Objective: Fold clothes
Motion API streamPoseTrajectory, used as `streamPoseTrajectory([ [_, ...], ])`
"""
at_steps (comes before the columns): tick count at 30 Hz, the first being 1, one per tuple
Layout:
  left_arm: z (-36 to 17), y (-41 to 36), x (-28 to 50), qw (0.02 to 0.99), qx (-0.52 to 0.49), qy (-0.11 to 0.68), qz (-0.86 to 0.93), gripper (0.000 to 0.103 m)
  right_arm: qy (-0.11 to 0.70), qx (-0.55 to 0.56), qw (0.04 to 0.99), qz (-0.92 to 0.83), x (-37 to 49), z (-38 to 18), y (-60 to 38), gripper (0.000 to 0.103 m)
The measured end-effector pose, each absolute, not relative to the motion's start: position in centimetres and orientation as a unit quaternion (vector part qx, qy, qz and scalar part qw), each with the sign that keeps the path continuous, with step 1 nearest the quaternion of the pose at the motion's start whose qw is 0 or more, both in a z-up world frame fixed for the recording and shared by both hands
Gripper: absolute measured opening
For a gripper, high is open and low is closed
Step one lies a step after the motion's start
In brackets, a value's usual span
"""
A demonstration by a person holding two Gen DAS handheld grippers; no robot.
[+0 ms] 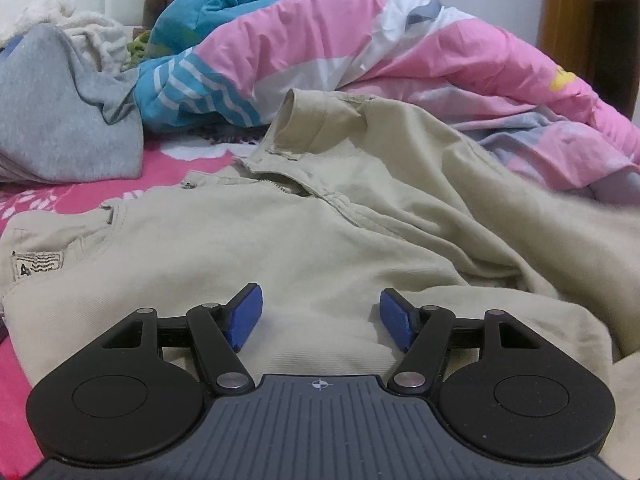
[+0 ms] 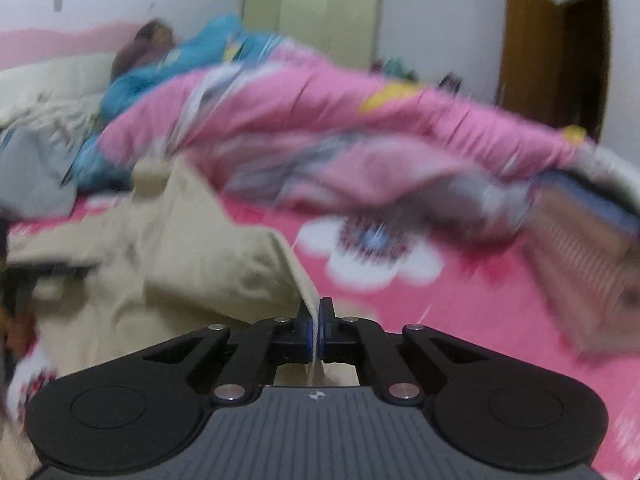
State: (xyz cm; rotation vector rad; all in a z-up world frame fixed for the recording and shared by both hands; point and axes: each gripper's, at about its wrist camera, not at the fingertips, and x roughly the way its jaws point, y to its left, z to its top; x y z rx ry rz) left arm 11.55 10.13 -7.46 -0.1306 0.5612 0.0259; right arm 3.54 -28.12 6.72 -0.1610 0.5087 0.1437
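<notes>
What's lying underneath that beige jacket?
The beige jacket lies on a pink floral bedsheet, which shows around its edges. Whatever is beneath the jacket's middle is covered, so I cannot tell.

A tan jacket point(image 1: 304, 240) lies spread out on a pink bed sheet point(image 1: 52, 196) with white flowers. It is rumpled, with soft folds running across it. Its collar point(image 1: 308, 128) stands up at the far end, and a zipper point(image 1: 280, 184) shows just below the collar. A small cloth label point(image 1: 36, 266) sits near one edge. In the right wrist view the jacket point(image 2: 192, 264) looks blurry, and one thin edge of it is lifted up off the bed.
</notes>
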Motion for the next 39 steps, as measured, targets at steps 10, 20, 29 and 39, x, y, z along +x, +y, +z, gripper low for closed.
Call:
streamPoseTrajectory([
  [10, -7.7, 10.1, 12.0, 0.957, -0.060, 0.283, 0.016, 0.065, 0.186, -0.202, 0.962, 0.003, 13.2, 11.7, -27.7, 0.000],
  [20, -7.7, 10.5, 12.0, 0.957, -0.060, 0.284, 0.006, 0.065, 0.163, -0.254, 0.953, -0.044, 23.1, 9.1, -26.7, 0.001],
  [29, -7.9, 10.3, 12.3, 0.957, -0.051, 0.285, 0.006, 0.066, 0.304, -0.187, 0.931, -0.075, 27.3, 1.5, -30.8, 0.036],
  [39, -7.9, 10.4, 12.2, 0.957, -0.052, 0.285, 0.007, 0.066, 0.208, -0.045, 0.973, 0.085, 15.1, 7.2, -34.5, 0.051],
])
